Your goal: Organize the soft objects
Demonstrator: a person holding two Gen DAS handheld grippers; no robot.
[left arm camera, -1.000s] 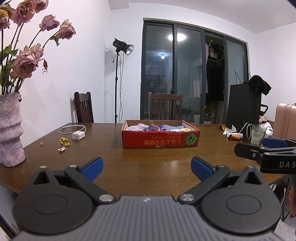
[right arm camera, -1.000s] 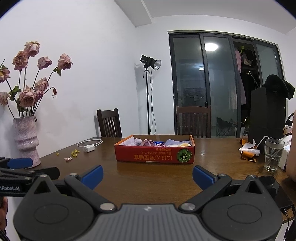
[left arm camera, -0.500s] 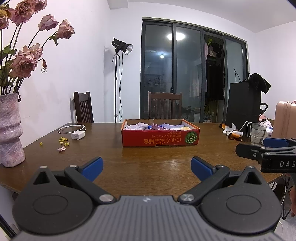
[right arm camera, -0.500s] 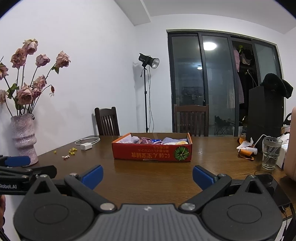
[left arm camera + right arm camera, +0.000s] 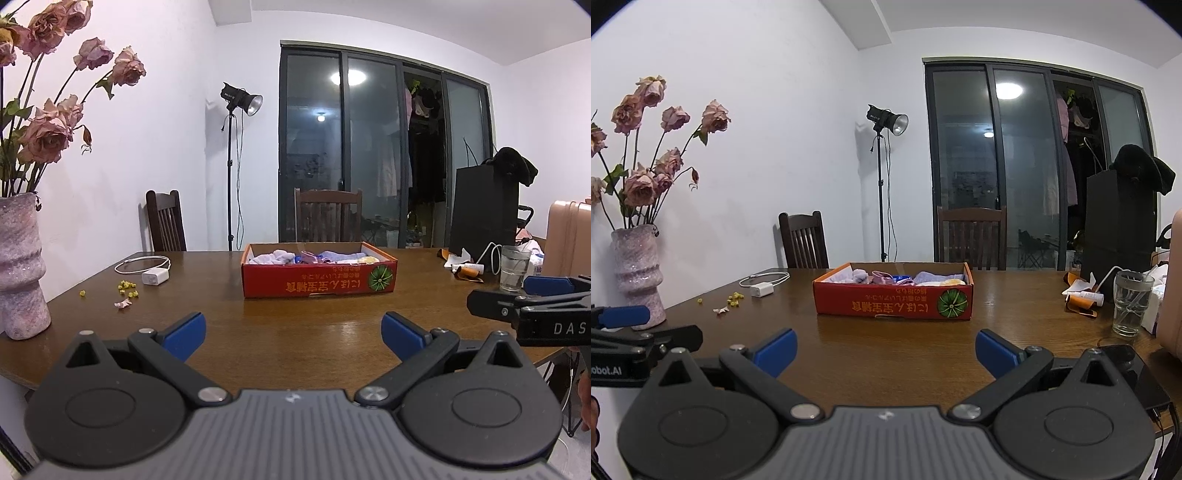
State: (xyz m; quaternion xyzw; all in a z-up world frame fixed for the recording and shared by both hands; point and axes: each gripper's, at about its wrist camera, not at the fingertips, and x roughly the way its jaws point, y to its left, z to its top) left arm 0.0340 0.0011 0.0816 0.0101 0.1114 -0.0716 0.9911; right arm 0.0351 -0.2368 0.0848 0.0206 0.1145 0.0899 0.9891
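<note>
Sitting mid-table, the red cardboard box [image 5: 319, 286] holds the soft cloth items [image 5: 310, 257]. I hold my left gripper [image 5: 293, 330] and right gripper [image 5: 886, 349] near the table's [image 5: 295, 328] front edge, well short of the box, jaws spread apart and empty

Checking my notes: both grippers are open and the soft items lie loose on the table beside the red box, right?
Not quite. Both the left gripper and right gripper are open, but the soft items lie inside the red box, as the right wrist view shows.
</note>
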